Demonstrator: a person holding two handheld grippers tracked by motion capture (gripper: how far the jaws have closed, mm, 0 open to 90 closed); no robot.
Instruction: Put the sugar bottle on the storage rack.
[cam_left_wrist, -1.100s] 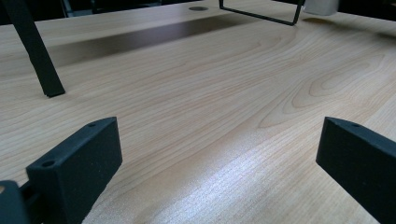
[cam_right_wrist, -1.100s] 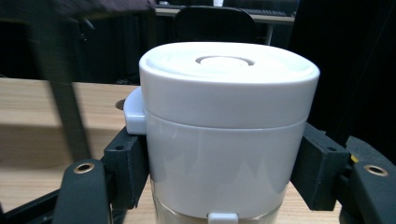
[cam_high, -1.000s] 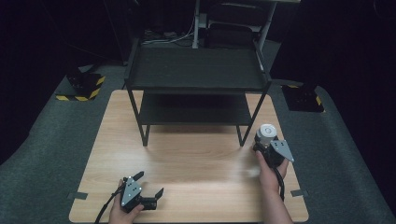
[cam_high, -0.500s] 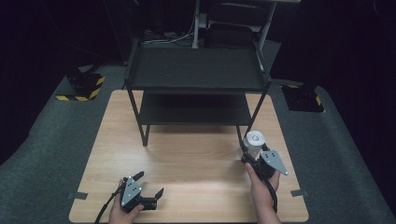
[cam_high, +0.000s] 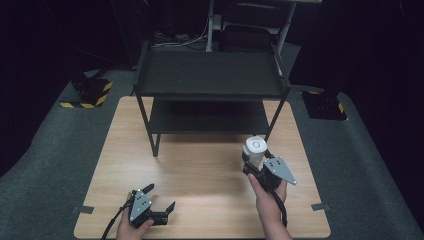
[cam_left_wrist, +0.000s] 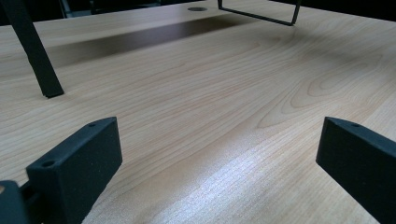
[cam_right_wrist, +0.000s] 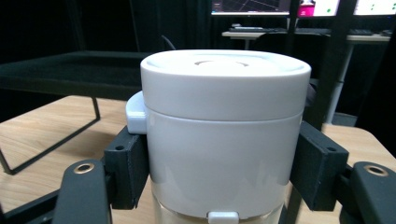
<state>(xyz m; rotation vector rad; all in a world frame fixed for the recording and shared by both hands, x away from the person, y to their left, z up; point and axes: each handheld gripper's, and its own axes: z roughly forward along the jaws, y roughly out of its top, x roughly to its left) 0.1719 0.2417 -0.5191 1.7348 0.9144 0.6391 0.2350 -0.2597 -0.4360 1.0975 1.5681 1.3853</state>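
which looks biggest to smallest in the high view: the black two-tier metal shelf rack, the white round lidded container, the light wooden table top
1. light wooden table top, the widest spread.
2. black two-tier metal shelf rack, standing on the table's far half.
3. white round lidded container, far the smallest, clamped upright in the right gripper.

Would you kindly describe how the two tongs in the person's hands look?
Both the left tongs and the right tongs are black, with blocky jaws. Each carries a grey three-cornered plate with small holes and trails a black cable. No sleeves are visible.
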